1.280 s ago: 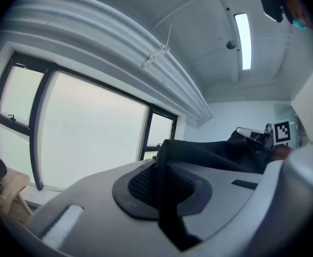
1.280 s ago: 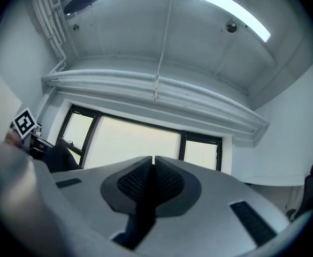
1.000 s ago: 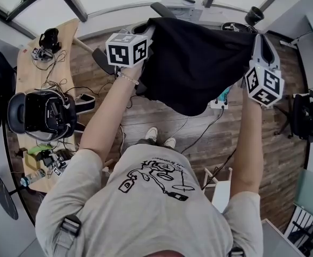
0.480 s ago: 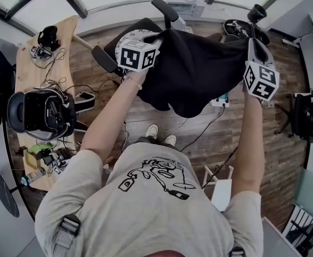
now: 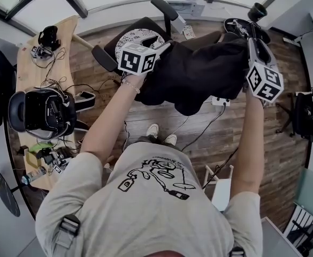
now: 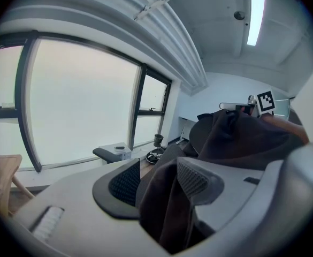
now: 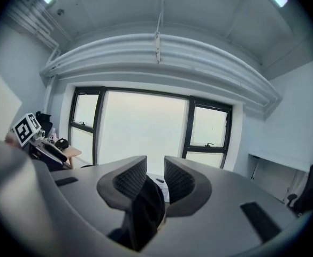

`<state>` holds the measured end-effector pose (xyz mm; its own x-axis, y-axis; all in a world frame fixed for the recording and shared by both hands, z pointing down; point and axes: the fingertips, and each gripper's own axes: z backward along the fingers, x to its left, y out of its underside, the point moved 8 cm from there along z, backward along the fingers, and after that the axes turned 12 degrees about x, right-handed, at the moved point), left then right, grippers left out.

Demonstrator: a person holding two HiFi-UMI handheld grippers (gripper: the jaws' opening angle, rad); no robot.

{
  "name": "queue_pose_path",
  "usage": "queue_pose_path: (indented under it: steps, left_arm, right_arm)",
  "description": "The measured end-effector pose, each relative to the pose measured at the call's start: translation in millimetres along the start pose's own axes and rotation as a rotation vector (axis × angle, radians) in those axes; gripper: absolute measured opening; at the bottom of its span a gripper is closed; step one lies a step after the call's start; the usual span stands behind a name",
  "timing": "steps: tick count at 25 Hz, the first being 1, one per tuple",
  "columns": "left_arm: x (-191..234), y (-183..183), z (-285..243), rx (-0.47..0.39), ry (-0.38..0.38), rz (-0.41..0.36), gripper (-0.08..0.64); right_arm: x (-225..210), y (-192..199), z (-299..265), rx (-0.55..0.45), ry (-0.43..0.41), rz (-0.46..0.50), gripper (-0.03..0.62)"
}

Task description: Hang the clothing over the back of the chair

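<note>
The black garment (image 5: pixel 199 74) lies bunched over the back of the black office chair (image 5: pixel 140 36), one fold hanging toward the floor. My left gripper (image 5: pixel 164 47) is at its left end. In the left gripper view the left gripper (image 6: pixel 159 181) has its jaws opening, and the cloth (image 6: pixel 236 138) hangs loose between the parted pads. My right gripper (image 5: pixel 251 42) holds the right end up. In the right gripper view the right gripper (image 7: pixel 155 178) pinches a black fold (image 7: pixel 145 213) deep between its jaws.
A wooden desk (image 5: pixel 65 31) with cables and a black headset (image 5: pixel 38 114) stands at the left. A second dark chair (image 5: pixel 306 116) is at the right edge. A power strip (image 5: pixel 220 100) and cords lie on the wood floor below the garment.
Both grippers have sunk with the garment. The cloth, held spread out and high before, now rests bunched on the chair back, and the chair seat shows beyond the left gripper.
</note>
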<state>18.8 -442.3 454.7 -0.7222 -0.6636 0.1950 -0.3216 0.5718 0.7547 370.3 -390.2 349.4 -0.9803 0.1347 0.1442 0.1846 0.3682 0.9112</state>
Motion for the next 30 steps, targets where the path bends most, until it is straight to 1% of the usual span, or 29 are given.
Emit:
queue_pose_path:
  steps: [3,8,11,13,16,18,22,27,29,30]
  left_arm:
    - [-6,-5,13,-0.038,0.003,0.003,0.212]
    - [-26,-13,44,-0.128,0.018,-0.002,0.204]
    - [-40,-16,64,-0.191,0.032,-0.002,0.136]
    - [-51,-18,77,-0.233,0.046,-0.017,0.098]
    - [-68,-20,95,-0.283,0.081,-0.056,0.094]
    - [-78,-20,109,-0.318,0.089,-0.074,0.075]
    - [-95,-19,137,-0.388,0.102,-0.08,0.051]
    - [-117,-16,159,-0.436,0.125,-0.074,0.046]
    - [-124,-14,166,-0.442,0.118,-0.082,0.043]
    - [-129,-12,170,-0.442,0.109,-0.098,0.043]
  right_arm:
    - [2,-3,8,-0.024,-0.012,-0.011,0.069]
    - [12,-5,31,-0.064,-0.02,-0.013,0.069]
    - [22,-4,45,-0.078,-0.037,-0.012,0.069]
    - [29,-5,56,-0.087,-0.051,-0.014,0.069]
    - [38,-6,75,-0.098,-0.07,-0.015,0.067]
    - [46,-7,91,-0.109,-0.084,-0.017,0.063]
    - [67,-12,123,-0.138,-0.112,-0.003,0.057]
    - [91,-18,155,-0.153,-0.143,0.015,0.041]
    - [99,-19,166,-0.16,-0.141,0.02,0.042]
    - [104,-19,172,-0.165,-0.134,0.029,0.041]
